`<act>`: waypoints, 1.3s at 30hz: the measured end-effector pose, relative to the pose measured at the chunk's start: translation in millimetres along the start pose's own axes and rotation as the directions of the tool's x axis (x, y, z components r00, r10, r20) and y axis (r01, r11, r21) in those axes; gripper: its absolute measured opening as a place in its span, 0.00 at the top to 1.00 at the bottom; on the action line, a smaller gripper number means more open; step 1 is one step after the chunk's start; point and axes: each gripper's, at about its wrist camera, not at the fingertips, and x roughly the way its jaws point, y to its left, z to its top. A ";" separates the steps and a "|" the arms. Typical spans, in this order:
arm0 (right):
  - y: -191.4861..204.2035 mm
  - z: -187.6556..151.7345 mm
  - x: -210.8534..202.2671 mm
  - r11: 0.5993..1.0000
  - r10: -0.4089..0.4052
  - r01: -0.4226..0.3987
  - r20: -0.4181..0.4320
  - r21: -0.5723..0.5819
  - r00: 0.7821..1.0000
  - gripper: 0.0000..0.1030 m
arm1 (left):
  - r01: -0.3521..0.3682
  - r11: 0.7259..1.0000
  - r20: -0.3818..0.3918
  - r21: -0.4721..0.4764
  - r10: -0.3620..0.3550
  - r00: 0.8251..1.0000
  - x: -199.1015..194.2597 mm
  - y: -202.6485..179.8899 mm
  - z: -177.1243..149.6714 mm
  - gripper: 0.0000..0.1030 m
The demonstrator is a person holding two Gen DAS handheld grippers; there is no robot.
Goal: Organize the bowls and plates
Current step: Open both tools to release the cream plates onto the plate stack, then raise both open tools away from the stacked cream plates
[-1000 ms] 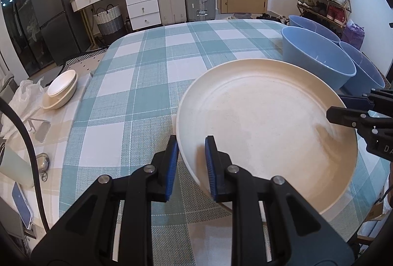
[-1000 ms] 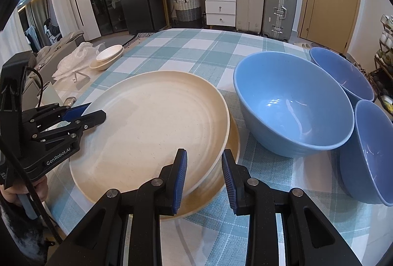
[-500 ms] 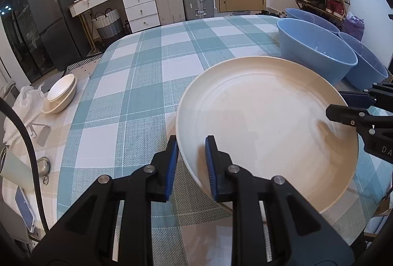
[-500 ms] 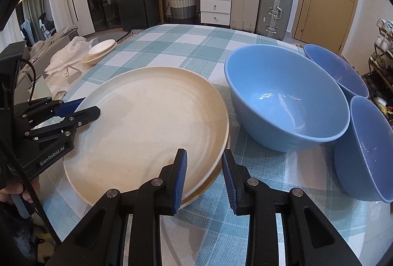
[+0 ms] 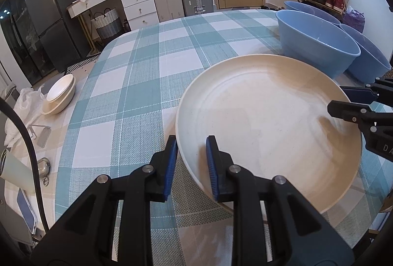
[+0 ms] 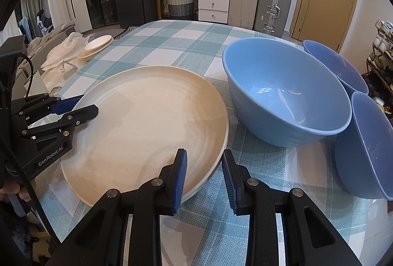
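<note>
A large cream plate (image 5: 270,123) is gripped at opposite rims. My left gripper (image 5: 191,143) is shut on its near-left rim, and my right gripper (image 6: 204,155) is shut on the rim nearest it. Each gripper shows in the other's view: the right gripper (image 5: 340,104) and the left gripper (image 6: 83,106). A thin rim of a second cream plate (image 6: 227,133) peeks out beneath the held one. Three blue bowls stand to the right: a big blue bowl (image 6: 282,94), a far bowl (image 6: 336,69) and a tilted bowl (image 6: 368,143) leaning on the big one.
The table wears a teal-and-white checked cloth (image 5: 137,84). Small stacked cream bowls (image 5: 60,94) sit at its left edge by a plastic bag (image 5: 22,106), keys (image 5: 43,165) and a phone (image 5: 27,214). Suitcases, drawers and a shoe rack line the far walls.
Less of the lower plate shows under the held plate than a second ago. Both grippers keep their hold on the rim.
</note>
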 end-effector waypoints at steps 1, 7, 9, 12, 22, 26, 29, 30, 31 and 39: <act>0.5 0.0 0.2 1.000 -0.004 0.004 0.001 -0.003 1.000 0.71 | -0.003 1.000 0.001 0.003 0.003 1.000 0.3 -0.4 -0.1 0.81; 3.6 -0.4 2.9 0.999 -0.030 0.030 0.006 -0.020 1.000 0.71 | -0.011 1.000 0.001 0.012 0.011 1.000 1.7 -1.8 -1.2 0.80; 4.9 -2.1 3.2 0.999 -0.040 0.040 0.007 -0.025 0.999 0.71 | -0.012 1.000 0.002 0.018 0.012 1.000 1.6 -2.8 -1.8 0.79; 5.3 -3.9 3.8 0.998 -0.047 0.047 0.007 -0.033 0.999 0.71 | -0.005 1.000 0.001 0.023 0.005 1.000 1.5 -4.1 -2.5 0.74; 2.4 -4.6 0.0 1.000 -0.009 0.009 0.001 -0.019 1.000 0.66 | 0.083 0.996 -0.033 -0.008 -0.084 0.996 3.8 -3.8 -1.6 0.47; 3.2 -5.1 -7.0 0.999 0.044 -0.043 0.018 -0.016 0.999 0.39 | 0.136 0.990 -0.021 -0.047 -0.137 0.990 -3.3 -0.2 0.4 0.28; 4.5 -4.2 -16.3 0.996 0.086 -0.085 0.043 -0.016 0.995 0.21 | 0.195 0.978 0.011 -0.080 -0.195 0.981 -15.0 5.6 4.9 0.24; 5.5 -3.8 -21.2 0.995 0.099 -0.098 0.058 -0.021 0.993 0.19 | 0.207 0.974 0.023 -0.089 -0.206 0.978 -19.8 7.6 6.3 0.22; 6.0 -3.4 -24.8 0.994 0.110 -0.108 0.067 -0.026 0.992 0.15 | 0.223 0.970 0.037 -0.097 -0.221 0.975 -25.0 9.8 7.8 0.21; 2.8 1.7 -51.9 0.997 0.082 -0.079 0.134 -0.026 0.988 0.03 | 0.250 0.961 0.104 -0.121 -0.238 0.966 -59.0 15.7 18.7 0.02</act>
